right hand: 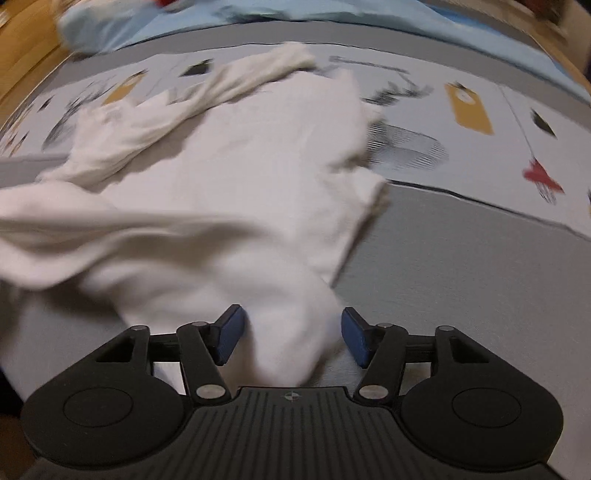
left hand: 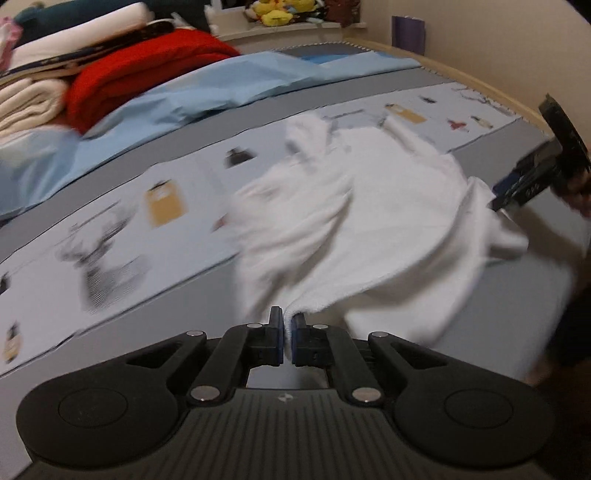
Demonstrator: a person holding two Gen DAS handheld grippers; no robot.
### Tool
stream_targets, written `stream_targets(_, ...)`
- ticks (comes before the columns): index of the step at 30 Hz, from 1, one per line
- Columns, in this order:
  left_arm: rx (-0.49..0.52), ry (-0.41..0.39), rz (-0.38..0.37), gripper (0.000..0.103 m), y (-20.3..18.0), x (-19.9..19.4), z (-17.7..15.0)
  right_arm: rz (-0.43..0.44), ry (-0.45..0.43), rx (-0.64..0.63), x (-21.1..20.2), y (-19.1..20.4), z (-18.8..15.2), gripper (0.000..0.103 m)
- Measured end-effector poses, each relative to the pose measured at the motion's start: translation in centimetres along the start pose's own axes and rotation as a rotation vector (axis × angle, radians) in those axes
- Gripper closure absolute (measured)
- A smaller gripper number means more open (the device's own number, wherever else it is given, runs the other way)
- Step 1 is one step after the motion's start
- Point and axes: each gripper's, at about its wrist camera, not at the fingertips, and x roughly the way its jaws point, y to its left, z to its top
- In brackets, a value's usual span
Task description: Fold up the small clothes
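A small white garment (left hand: pixel 354 221) lies crumpled on the grey printed bed cover (left hand: pixel 129 229). My left gripper (left hand: pixel 287 325) is shut on the garment's near hem, and the cloth rises from the pinched edge. My right gripper (right hand: pixel 291 332) is open, with a fold of the same white garment (right hand: pixel 240 166) lying between its blue pads (right hand: pixel 231 334) without being pinched. The right gripper also shows at the far right of the left wrist view (left hand: pixel 517 192), at the garment's edge. The image is motion-blurred.
A light blue sheet (left hand: pixel 207 88) lies behind the printed cover. A stack of folded red (left hand: pixel 140 70) and white (left hand: pixel 29 103) cloth sits at the back left. Plush toys (left hand: pixel 280 11) stand on a far ledge. The bed's wooden edge (left hand: pixel 480 70) runs along the right.
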Motion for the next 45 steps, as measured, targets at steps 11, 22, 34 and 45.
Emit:
stream_targets(11,-0.004,0.203,-0.208,0.099,0.9,-2.8,-6.9,0.162,0.033,-0.420,-3.4,8.1,-5.2,0.103)
stream_targets(22,-0.401,-0.023,-0.388,0.081,6.1,-6.3,-4.0,0.135,-0.069,-0.127,-2.4,7.9,-1.3,0.053)
stream_targets(34,-0.341,0.131,-0.279,0.077,4.1,-1.2,-2.5,0.377,0.009,-0.364,-4.4,7.7,-4.8,0.103)
stream_targets(45,-0.240,0.244,-0.195,0.075,0.9,3.3,-0.6,0.244,-0.130,-0.082,-4.5,4.0,-3.5,0.055)
